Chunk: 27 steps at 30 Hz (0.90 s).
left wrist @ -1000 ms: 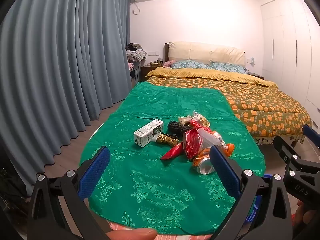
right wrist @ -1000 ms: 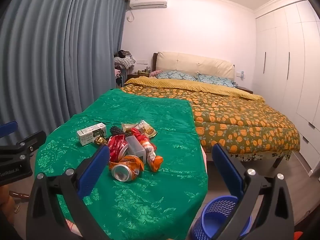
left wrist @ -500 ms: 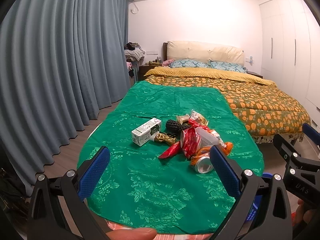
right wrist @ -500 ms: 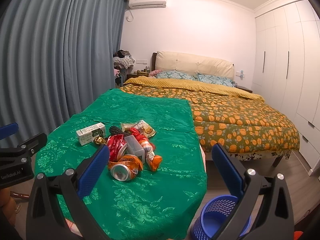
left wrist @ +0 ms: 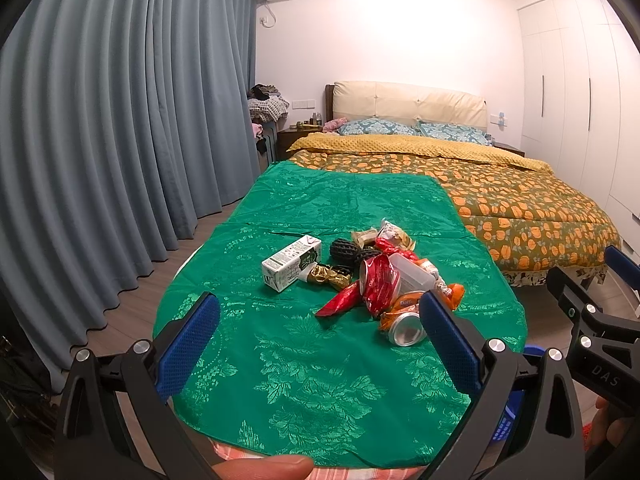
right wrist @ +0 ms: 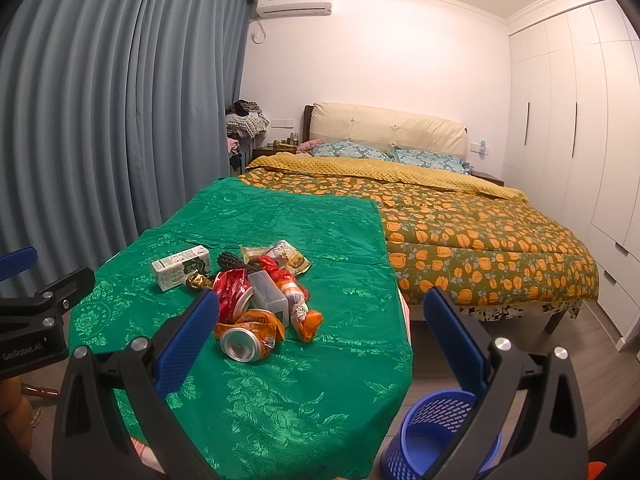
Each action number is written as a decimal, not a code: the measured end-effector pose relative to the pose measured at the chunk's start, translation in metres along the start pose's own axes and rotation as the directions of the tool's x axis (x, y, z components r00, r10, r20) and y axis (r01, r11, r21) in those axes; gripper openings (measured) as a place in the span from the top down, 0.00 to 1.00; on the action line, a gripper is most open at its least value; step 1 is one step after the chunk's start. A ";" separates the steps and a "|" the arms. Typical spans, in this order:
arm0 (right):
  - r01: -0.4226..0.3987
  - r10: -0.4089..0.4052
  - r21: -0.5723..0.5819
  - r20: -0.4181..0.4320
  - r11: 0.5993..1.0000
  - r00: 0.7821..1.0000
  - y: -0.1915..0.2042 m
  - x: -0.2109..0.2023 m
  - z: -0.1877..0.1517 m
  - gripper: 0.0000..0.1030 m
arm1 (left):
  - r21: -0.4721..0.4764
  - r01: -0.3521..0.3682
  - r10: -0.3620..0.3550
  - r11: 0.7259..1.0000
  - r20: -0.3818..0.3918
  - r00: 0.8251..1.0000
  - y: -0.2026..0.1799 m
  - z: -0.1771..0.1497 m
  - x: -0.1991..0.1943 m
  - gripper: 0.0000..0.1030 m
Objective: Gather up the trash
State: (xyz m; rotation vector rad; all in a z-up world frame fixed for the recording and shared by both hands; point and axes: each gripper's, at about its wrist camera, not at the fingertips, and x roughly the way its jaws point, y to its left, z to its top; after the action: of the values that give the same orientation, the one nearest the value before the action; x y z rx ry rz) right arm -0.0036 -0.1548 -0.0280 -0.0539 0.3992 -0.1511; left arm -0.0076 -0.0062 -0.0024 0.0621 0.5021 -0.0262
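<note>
Both claws were released and held nothing: the left claw point(left wrist: 318, 334) and the right claw point(right wrist: 320, 328) hovered above the near end of the worktop covered in a green floral cloth point(right wrist: 280, 400). The trash lay heaped mid-cloth: a white milk carton point(left wrist: 291, 263), a crushed orange soda can point(right wrist: 248, 334), red foil wrappers point(left wrist: 378, 282). A blue perforated plastic bin point(right wrist: 434, 436) stood on the floor beside the worktop's right edge.
</note>
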 end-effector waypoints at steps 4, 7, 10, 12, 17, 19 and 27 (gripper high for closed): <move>0.000 0.000 0.000 -0.001 1.000 1.000 0.000 0.000 0.000 0.04 | -0.001 0.001 -0.001 1.000 -0.001 1.000 0.001 0.000 0.000 0.04; -0.001 0.001 0.000 -0.001 1.000 1.000 0.000 0.000 0.000 0.04 | -0.001 0.001 -0.001 1.000 -0.001 1.000 0.000 0.000 0.000 0.04; 0.000 0.000 0.000 -0.001 1.000 1.000 0.000 0.000 0.000 0.04 | -0.002 0.001 -0.001 1.000 -0.002 1.000 0.001 0.000 0.001 0.04; -0.001 0.001 0.000 0.000 1.000 1.000 0.001 0.000 -0.001 0.04 | -0.002 0.001 -0.001 1.000 -0.002 1.000 0.001 0.000 0.000 0.04; 0.000 0.000 0.001 0.000 1.000 1.000 0.000 0.000 -0.001 0.04 | -0.001 0.001 -0.001 1.000 -0.003 1.000 -0.002 -0.002 0.002 0.04; 0.000 0.000 0.001 0.002 1.000 1.000 0.000 -0.001 -0.001 0.04 | 0.000 0.001 -0.001 1.000 -0.003 1.000 -0.002 -0.002 0.002 0.04; -0.006 0.006 -0.004 0.000 1.000 1.000 0.000 0.000 0.000 0.04 | -0.003 0.001 -0.001 1.000 -0.006 1.000 -0.005 -0.004 0.003 0.04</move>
State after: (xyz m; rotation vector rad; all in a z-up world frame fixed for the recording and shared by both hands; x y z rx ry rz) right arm -0.0039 -0.1546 -0.0283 -0.0568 0.4000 -0.1443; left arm -0.0075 -0.0105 -0.0074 0.0587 0.5083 -0.0261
